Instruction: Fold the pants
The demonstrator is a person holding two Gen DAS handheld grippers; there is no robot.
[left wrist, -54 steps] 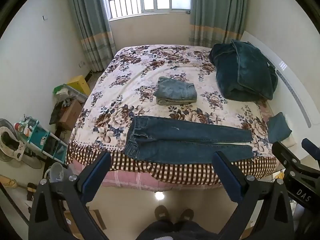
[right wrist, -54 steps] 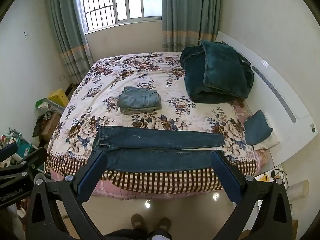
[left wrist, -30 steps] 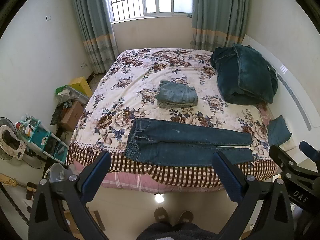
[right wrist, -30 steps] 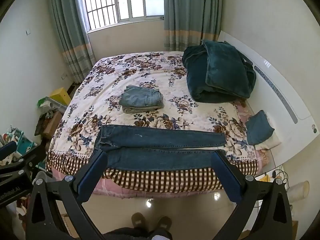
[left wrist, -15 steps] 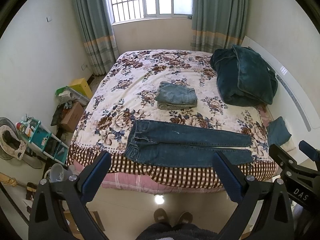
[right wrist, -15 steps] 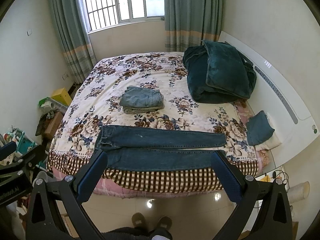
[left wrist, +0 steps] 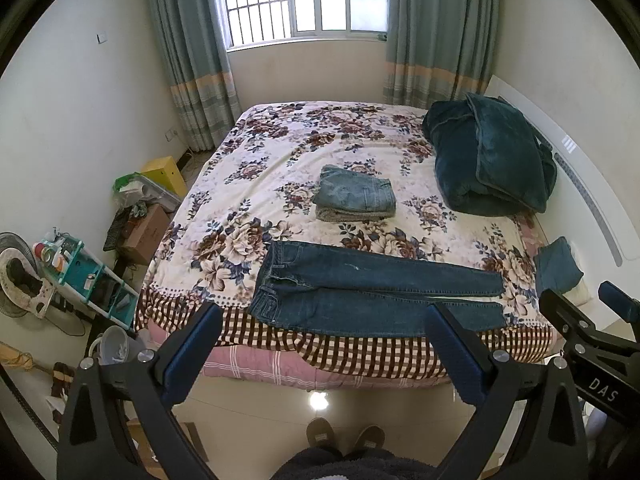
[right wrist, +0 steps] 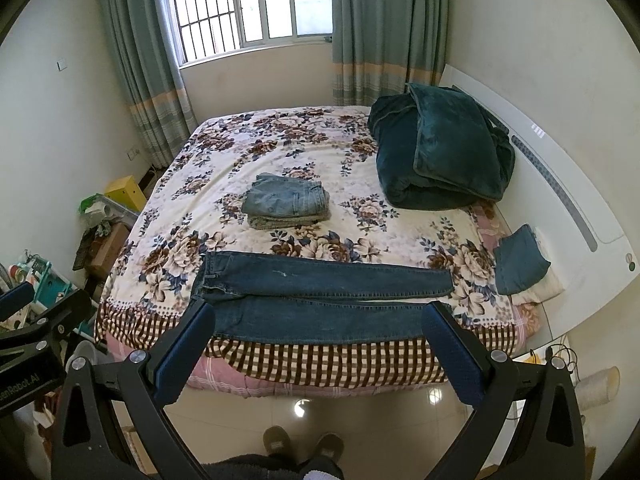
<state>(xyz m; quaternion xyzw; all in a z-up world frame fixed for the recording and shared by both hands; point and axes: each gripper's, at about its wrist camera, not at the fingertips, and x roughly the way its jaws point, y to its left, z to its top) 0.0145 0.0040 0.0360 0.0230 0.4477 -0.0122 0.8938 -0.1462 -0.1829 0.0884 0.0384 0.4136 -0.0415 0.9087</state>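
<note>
Both my tongs, left (left wrist: 322, 344) and right (right wrist: 318, 338), gape empty above the floor; the jeans (left wrist: 372, 292) lie ahead along the bed (left wrist: 256, 184) edge, long axis crosswise, waistband toward my left.

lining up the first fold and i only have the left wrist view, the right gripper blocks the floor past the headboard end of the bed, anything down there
Observer: Yes. The right wrist view shows a pale roll on the floor there, with loose cables beside it.
Operator: ok and is the right gripper open, i only see its side
Observer: The right gripper is wide open and empty. In its own view its fingers frame the near leg of the dark jeans.
</note>
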